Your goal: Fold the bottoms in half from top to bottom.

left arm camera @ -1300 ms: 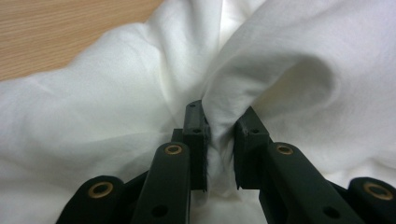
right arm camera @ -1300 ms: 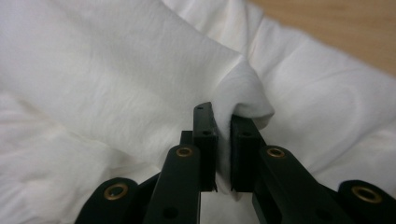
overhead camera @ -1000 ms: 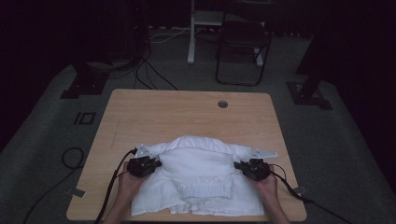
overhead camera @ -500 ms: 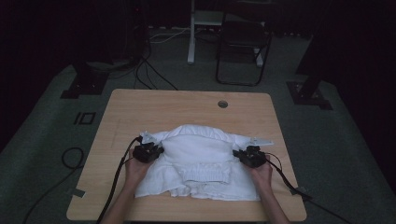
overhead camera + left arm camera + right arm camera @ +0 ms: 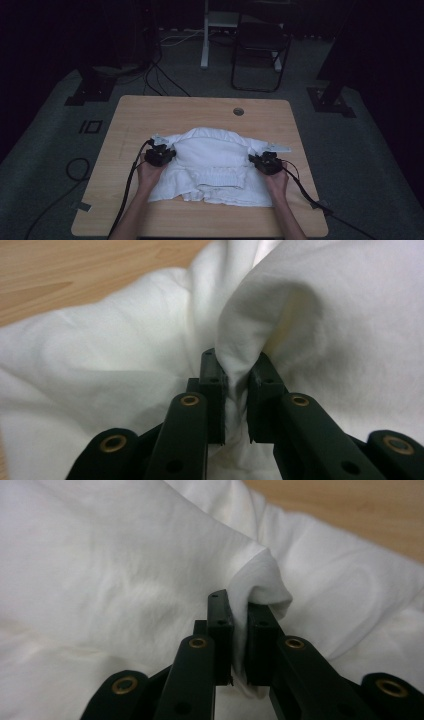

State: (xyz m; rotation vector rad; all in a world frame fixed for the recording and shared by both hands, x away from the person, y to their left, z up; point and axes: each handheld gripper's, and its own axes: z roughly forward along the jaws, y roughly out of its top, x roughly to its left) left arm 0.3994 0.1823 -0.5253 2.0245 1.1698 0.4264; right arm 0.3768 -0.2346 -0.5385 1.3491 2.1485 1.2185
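Observation:
A white garment (image 5: 215, 160) lies bunched on the wooden table (image 5: 200, 107), its middle folded over itself. My left gripper (image 5: 167, 154) sits at the garment's left side. Its jaws pinch a fold of the white cloth (image 5: 325, 315), and they have just been closing a little further on it. The left gripper's tips (image 5: 235, 390) are pressed tight on that fold. At the garment's right side, my right gripper (image 5: 257, 161) is shut on another fold of the cloth (image 5: 125, 555), which bulges out above its tips (image 5: 240, 630).
A round cable hole (image 5: 238, 111) is in the table's far edge. A cable (image 5: 305, 192) trails from the right gripper across the near right corner. A dark chair (image 5: 260, 45) and stand bases sit on the floor beyond the table.
Both hands have moved away from the person with the cloth held, drawing the garment's sides toward the far part of the table and bunching it up.

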